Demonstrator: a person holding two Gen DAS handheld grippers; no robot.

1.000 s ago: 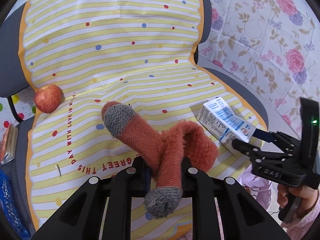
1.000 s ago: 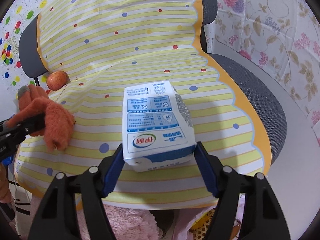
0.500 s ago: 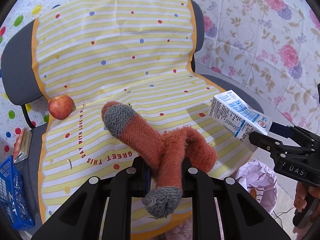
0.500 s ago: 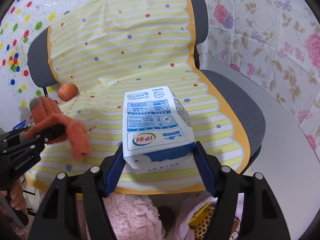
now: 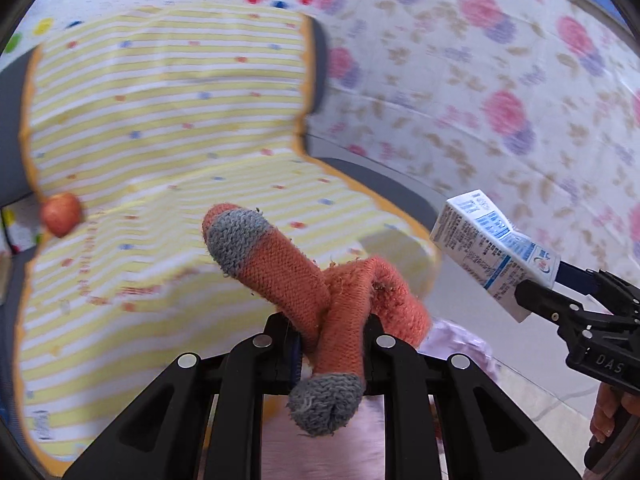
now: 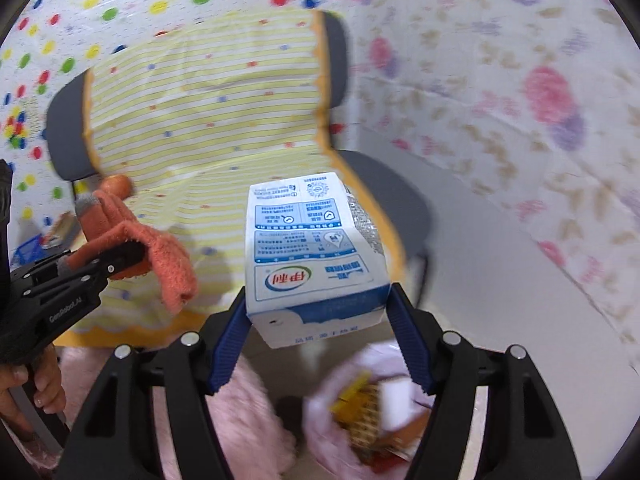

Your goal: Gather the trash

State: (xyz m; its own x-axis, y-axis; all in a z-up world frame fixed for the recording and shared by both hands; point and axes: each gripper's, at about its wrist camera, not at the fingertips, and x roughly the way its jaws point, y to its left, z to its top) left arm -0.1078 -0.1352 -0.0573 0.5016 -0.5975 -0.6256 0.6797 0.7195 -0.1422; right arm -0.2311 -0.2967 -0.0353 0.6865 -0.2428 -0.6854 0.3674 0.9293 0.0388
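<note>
Left gripper (image 5: 330, 340) clamped on an orange sock (image 5: 320, 280), lifted off the seat. Right gripper (image 6: 318, 320) clamped on a milk carton (image 6: 316, 248) — held above a pink trash bag (image 6: 368, 408). Beyond, chair (image 6: 384, 200) with a striped cover (image 5: 160, 120) — apple (image 5: 61, 214) at its left edge.

The left black two-finger gripper (image 5: 332, 340) has its jaws closed tight on a knitted orange sock with grey toe (image 5: 320, 300), held aloft. The right black gripper with blue ribbed pads (image 6: 318, 320) clamps a white-and-blue milk carton (image 6: 312, 248) between its fingers (image 6: 228, 344). A bare hand (image 6: 38, 392) grips the left handle low down.
</note>
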